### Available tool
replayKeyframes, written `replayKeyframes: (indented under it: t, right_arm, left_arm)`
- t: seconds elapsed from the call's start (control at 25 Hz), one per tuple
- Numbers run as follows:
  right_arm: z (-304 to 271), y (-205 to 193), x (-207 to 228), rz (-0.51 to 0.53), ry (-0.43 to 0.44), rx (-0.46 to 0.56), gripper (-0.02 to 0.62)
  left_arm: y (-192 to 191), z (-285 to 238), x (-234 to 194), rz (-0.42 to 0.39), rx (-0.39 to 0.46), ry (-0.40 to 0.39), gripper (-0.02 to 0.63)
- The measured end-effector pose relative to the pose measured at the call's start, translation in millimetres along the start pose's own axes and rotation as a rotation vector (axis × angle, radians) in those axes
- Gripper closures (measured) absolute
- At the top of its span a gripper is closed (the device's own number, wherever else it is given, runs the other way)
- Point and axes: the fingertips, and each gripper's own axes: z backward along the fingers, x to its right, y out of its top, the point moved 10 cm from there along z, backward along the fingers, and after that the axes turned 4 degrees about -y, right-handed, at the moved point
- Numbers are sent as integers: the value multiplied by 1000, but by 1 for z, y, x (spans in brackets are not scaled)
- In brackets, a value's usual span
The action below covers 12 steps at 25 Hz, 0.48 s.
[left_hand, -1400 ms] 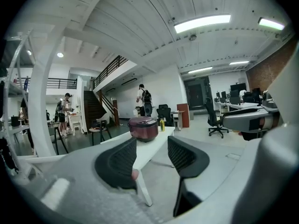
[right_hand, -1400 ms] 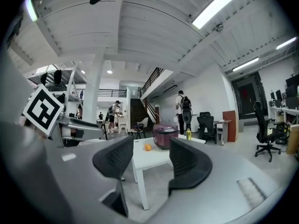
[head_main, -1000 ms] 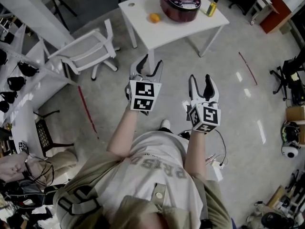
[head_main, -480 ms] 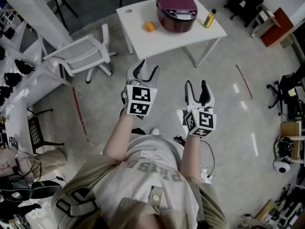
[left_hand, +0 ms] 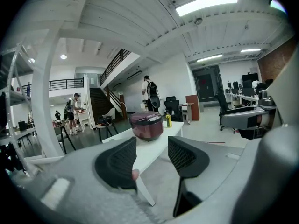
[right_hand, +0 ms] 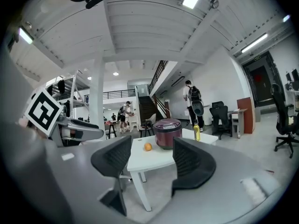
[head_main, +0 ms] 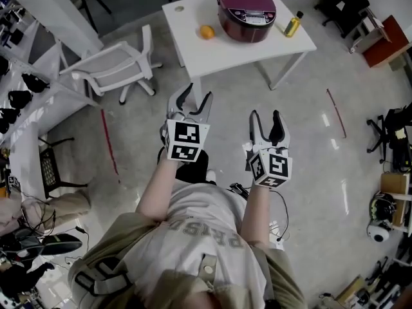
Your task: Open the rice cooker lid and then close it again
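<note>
**Layout.** A white table [head_main: 241,55] stands ahead of the person, well apart from both grippers. A white chair [head_main: 112,69] stands to its left. The cooker [head_main: 246,11] sits at the far middle of the table, with its lid [left_hand: 146,119] down. An orange [head_main: 206,32] lies to its left and a bottle [head_main: 293,24] stands to its right, neither touching it.

**Grippers.** The left gripper [head_main: 195,95] is released: its jaws stand apart with nothing between them. The right gripper [head_main: 266,118] is also released and empty, and its jaws have just been opening.

**Step in hand (judged).** The approach. The lid has not yet been opened.
- Come up to the near edge of the table, square to the cooker's front panel.
- Keep both grippers clear of the orange and the bottle.
- Steady the cooker body with one gripper and work the lid with the other, so that the cooker does not slide.

**Not readable.**
- The lid latch or release is too small to locate in any view.
- The cooker's rear, where a hinge would be, is hidden.
- The far table edge runs close to the top of the head view.
</note>
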Motion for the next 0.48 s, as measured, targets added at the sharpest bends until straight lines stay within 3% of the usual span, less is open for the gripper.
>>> replayKeyframes:
  t: [0.48]
  right_arm:
    - [-74,10,31,22,-3,-40,328]
  left_arm:
    - [22,-93,-18,12,7,-61,387]
